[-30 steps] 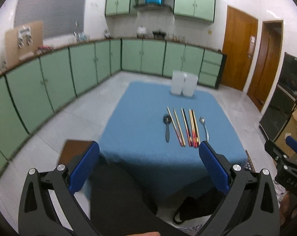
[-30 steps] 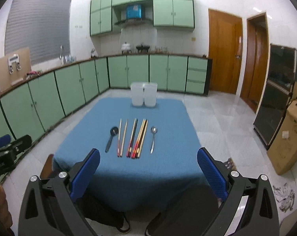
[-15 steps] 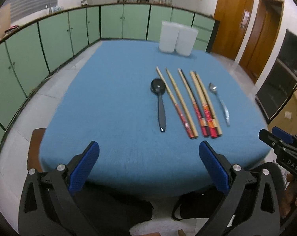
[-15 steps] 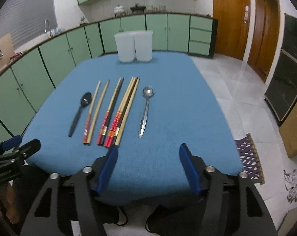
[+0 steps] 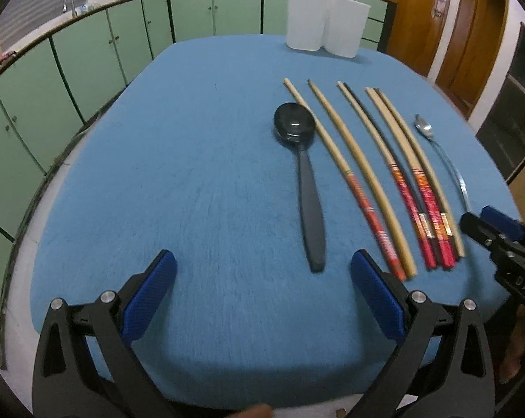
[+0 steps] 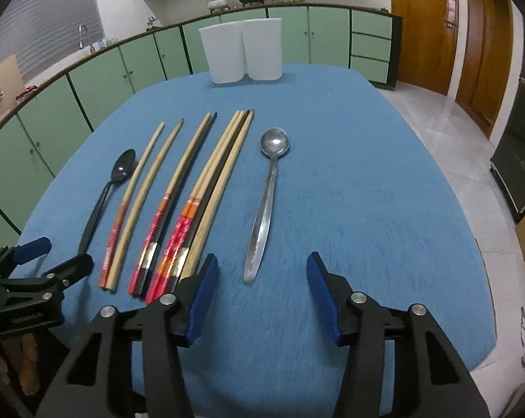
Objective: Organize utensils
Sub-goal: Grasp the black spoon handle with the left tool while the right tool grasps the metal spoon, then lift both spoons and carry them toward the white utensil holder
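Change: against the frames from a second before, I had both grippers brought in low over the table; the kitchen that filled the views then had given way to the blue cloth, and the utensils sat far larger in both cameras.
Left gripper: I held it with its blue pads wide apart, as wide as before, nothing between them, over the near left part of the cloth.
Black spoon: it lay flat, bowl toward the far edge, leftmost in the row; its handle end sat just ahead of my left gripper's right-hand pad. It had not shifted on the cloth.
Chopsticks: they lay side by side between the two spoons, thin tips away from me, red-patterned ends toward me; some were plain wood, at least one dark. The rightmost ones touched each other. Same order as earlier.
Metal spoon: rightmost in the row, bowl up and away, handle end just ahead of the gap of my right gripper.
Right gripper: its pads stood apart but closer together than a second before, holding nothing.
Containers: two white tubs stood upright, touching each other, at the far edge of the table, well apart from the utensils. From my views I could not see inside them.
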`<state>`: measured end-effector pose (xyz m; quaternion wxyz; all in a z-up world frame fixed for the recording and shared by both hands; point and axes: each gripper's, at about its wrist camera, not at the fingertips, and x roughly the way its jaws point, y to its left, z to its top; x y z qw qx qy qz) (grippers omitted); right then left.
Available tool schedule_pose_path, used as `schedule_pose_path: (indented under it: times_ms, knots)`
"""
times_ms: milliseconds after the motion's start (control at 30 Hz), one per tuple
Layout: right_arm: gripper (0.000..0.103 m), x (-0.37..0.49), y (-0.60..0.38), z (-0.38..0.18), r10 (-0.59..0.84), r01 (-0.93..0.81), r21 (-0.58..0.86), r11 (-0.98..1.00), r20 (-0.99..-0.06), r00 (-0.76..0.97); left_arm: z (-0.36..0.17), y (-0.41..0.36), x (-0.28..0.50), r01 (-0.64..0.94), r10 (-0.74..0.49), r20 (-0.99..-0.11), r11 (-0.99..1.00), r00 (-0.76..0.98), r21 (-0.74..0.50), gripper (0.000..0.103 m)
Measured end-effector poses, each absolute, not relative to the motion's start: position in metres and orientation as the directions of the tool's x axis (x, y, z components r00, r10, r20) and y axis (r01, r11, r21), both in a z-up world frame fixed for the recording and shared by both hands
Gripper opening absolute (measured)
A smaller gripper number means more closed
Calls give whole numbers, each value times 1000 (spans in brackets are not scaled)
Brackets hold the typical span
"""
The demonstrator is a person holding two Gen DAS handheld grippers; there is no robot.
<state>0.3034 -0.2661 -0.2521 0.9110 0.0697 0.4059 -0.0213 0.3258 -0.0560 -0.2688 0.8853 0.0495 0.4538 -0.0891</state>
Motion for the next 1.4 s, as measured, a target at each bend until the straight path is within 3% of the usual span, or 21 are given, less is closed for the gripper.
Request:
schedule_pose_path:
  times_ms: [233,300,433,500,600,667,1233,1400]
  knots:
    - [52,302,-265,-256,-7,85,73,994,-716,698,-269,-55,323,194,-106,-782,981,614,20,99]
    - [47,303,-264,-256,-16,85,63,994,-708,706,-270,-54,318,195,-117,-750,981,651,15,99]
    - [18,306,-261,-255,-1,58,57,997,-700,714,-267,-54,314,210,-130,-750,978,648,11,92]
    - [13,308,-259,-254,0,50,51,997,-701,713,-261,-58,310,257,-159,-744,966,649,18,59]
    - [13,310,-261,-252,13,53,71,996,-706,708,-256,-65,308,310,-209,-750,951,627,-6,23]
    - [12,308,-263,-251,20,54,83,995,-708,706,-254,-63,309,315,-245,-759,947,603,-56,13]
    - [9,309,-267,-183,64,27,127,992,-655,753,-182,-64,319,327,-312,-685,938,658,-114,10]
    - [9,322,-272,-164,80,15,136,991,-666,742,-164,-62,333,341,-342,-682,929,646,-143,3]
